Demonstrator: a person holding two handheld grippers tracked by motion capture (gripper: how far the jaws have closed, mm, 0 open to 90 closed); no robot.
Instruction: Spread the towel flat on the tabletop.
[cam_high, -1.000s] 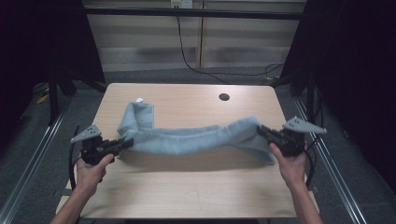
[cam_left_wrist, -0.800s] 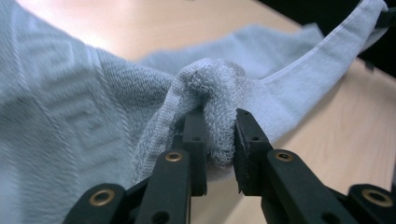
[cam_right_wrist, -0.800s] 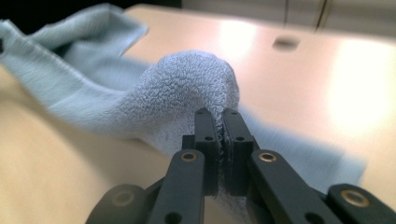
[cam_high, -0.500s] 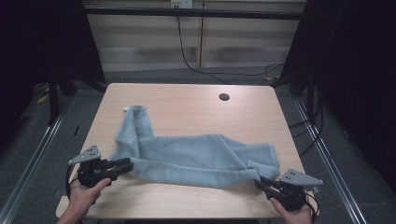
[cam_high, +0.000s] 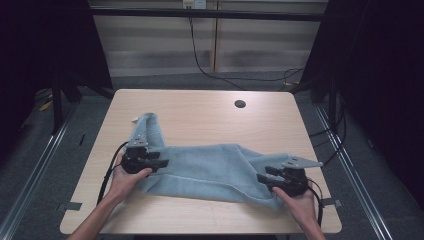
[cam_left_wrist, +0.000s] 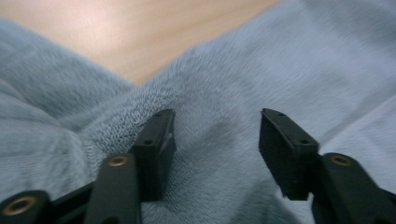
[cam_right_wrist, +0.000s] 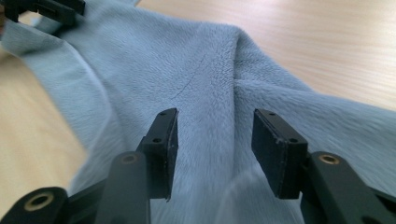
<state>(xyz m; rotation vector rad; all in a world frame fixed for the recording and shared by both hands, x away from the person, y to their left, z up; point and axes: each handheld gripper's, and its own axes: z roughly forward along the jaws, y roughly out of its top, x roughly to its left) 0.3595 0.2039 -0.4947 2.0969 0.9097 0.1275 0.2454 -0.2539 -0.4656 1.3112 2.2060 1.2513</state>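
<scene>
A light blue-grey towel (cam_high: 215, 172) is seen spread across the near half of the wooden desk (cam_high: 260, 125), lying flat for most of its length, with one narrow end drawn up toward the far left, where a small white tag is visible at its tip. The cloth is creased and partly folded over itself along its near edge.

The left tool (cam_high: 162, 163) is held at the towel's left part, just above the fabric, by the person's left hand (cam_high: 126, 175). In the left gripper view its jaws are shown standing apart — they have just been opening — with the fleecy cloth bunched beneath and between them but not pinched; the left tool (cam_left_wrist: 214, 135) is therefore released.

The right tool (cam_high: 263, 174) is held at the towel's near right corner by the right hand (cam_high: 297, 200). Its jaws, too, have just been opening, and in the right gripper view they are seen parted over a raised fold of the towel (cam_right_wrist: 201, 84), no pad pressing on it — so the right tool (cam_right_wrist: 215, 133) is released as well.

A dark round hole (cam_high: 240, 104) is set in the desk's far right part, well apart from the towel. A black cable is trailed from each tool toward the near edge.
</scene>
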